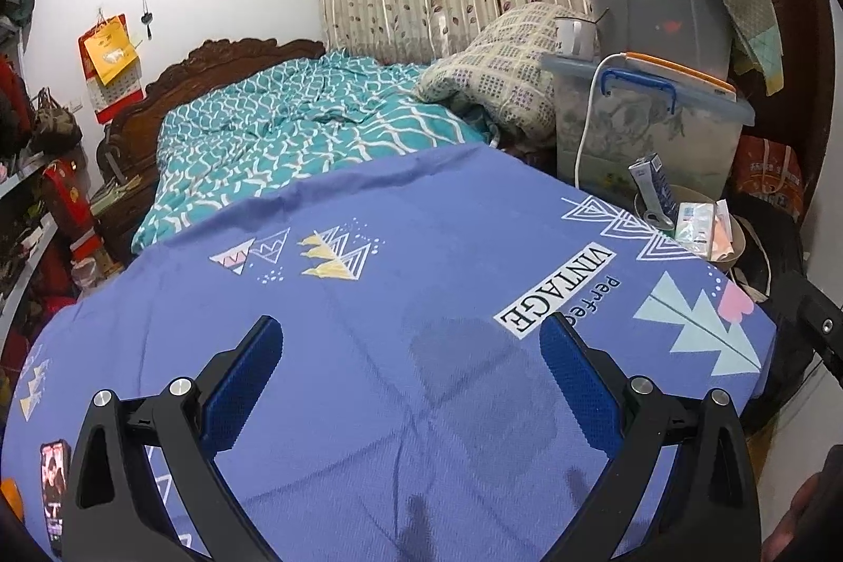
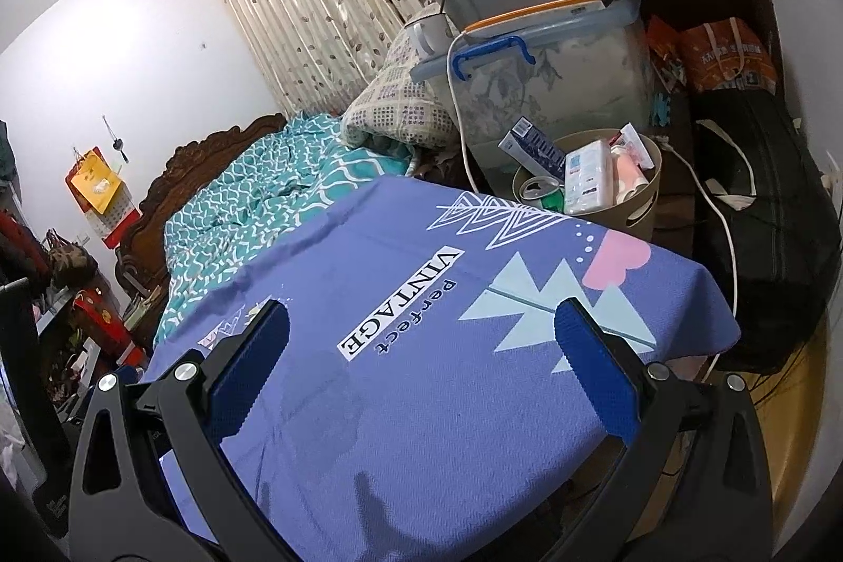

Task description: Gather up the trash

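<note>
Currently, as seen:
Left gripper (image 1: 411,341): fingers spread wide, nothing between them, hovering over the tabletop (image 1: 369,298).
Right gripper (image 2: 421,330): fingers likewise wide apart, holding nothing, above the same surface.
Tabletop cover: purple cloth (image 2: 421,377) printed with triangles and the words "VINTAGE perfect".
Trash bin (image 2: 640,206): beige, round, just beyond the far right corner of the tabletop, beside the clear storage box (image 2: 553,88).
Trash: inside the bin, piled to the rim; blue carton (image 2: 537,148), white tissue pack (image 2: 587,177), crushed can (image 2: 535,188), pink wrapper (image 2: 629,172).
Phone (image 1: 54,483): lying at the near left edge of the cloth.
Bed (image 1: 295,125): behind, teal patterned cover.
</note>
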The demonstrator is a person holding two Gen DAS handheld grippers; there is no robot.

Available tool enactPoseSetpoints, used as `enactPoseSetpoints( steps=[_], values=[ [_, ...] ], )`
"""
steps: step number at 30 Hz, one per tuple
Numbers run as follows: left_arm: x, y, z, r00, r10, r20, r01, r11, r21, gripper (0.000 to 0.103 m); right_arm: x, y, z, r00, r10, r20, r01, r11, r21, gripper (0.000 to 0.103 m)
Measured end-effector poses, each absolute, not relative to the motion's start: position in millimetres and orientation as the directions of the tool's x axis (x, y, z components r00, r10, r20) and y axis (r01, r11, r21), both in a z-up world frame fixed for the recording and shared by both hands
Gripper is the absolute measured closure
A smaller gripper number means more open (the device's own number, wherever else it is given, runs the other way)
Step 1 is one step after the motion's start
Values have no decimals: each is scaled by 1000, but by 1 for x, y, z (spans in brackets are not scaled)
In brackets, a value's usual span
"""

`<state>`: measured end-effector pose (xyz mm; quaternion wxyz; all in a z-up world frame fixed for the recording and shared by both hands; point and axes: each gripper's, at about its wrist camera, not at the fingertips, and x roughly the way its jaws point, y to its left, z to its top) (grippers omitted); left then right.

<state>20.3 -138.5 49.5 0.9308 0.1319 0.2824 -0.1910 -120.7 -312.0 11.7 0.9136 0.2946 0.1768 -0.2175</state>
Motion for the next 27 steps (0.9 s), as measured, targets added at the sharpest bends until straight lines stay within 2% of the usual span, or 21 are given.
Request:
enactPoseSetpoints(
  steps=[13,27],
  values=[
    [20,-139,38,725,-277,-631,451,883,130,9,-121,-311,8,849,-279,-449,490,735,469,3],
    [16,-126,39,729,-278,-626,432,896,106,9,-120,-314,4,855,-247,-455,472,734,488,3]
  ],
)
